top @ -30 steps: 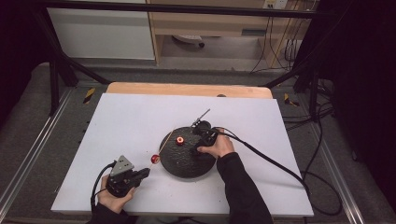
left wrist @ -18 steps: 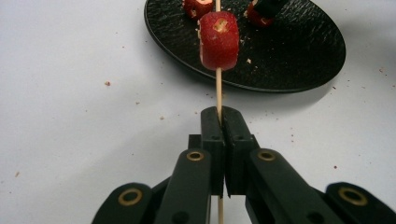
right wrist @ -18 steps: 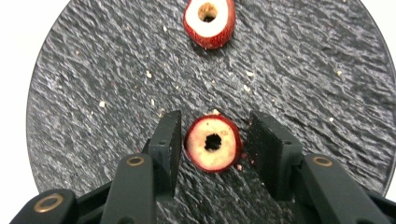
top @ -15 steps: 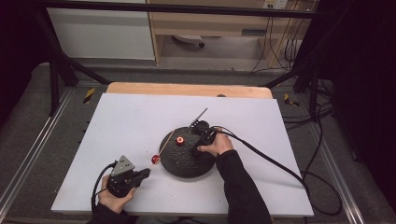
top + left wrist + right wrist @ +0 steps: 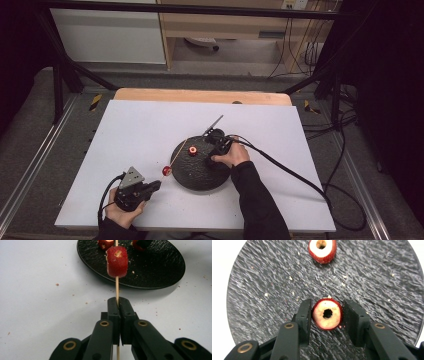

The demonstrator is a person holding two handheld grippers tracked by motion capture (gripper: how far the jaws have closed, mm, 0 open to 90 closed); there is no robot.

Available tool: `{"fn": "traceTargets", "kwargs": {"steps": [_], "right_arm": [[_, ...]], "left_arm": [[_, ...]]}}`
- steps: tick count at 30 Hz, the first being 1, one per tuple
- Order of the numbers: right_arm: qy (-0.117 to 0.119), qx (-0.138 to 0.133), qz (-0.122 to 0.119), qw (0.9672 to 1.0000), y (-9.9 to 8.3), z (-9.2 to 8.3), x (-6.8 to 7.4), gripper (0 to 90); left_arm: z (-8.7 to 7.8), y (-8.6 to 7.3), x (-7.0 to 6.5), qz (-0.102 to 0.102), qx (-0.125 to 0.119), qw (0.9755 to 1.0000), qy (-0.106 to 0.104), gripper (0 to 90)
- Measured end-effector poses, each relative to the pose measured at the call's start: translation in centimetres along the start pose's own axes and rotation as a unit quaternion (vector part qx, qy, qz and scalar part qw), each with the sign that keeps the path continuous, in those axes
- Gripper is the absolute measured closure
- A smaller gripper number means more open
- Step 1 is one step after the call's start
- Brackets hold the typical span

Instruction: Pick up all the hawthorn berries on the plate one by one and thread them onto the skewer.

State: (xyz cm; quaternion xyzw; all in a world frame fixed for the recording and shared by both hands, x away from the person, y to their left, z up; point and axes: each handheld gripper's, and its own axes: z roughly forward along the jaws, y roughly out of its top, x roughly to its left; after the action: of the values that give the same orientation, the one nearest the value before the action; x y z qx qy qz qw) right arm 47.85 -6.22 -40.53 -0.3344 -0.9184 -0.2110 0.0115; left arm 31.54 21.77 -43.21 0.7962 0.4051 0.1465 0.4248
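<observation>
Since a second ago the right gripper has been closing its jaws around a cored red fruit slice on the black plate; nothing else has shifted. Nearest, on the white table, the left gripper is clenched on a wooden skewer bearing one red piece. Another slice lies farther along the plate. Beyond are a dim floor and cables; whether both pads press is unclear.

plate mid-table | two fruit rings on plate | skewer left
</observation>
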Motion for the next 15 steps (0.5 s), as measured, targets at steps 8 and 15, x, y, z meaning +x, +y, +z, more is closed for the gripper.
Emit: {"fn": "traceTargets", "kwargs": {"steps": [8,15], "right_arm": [[0.009,-0.044,0.021,0.9988,-0.2,-1.4,0.5,60.4],[0.012,-0.085,0.041,0.9955,-0.6,-1.9,1.2,60.4]], "left_arm": [[0.0,0.0,-0.1,0.001,-0.001,1.0000,0.001,88.3],[-0.1,0.0,-0.2,0.003,-0.002,1.0000,0.001,88.3]]}}
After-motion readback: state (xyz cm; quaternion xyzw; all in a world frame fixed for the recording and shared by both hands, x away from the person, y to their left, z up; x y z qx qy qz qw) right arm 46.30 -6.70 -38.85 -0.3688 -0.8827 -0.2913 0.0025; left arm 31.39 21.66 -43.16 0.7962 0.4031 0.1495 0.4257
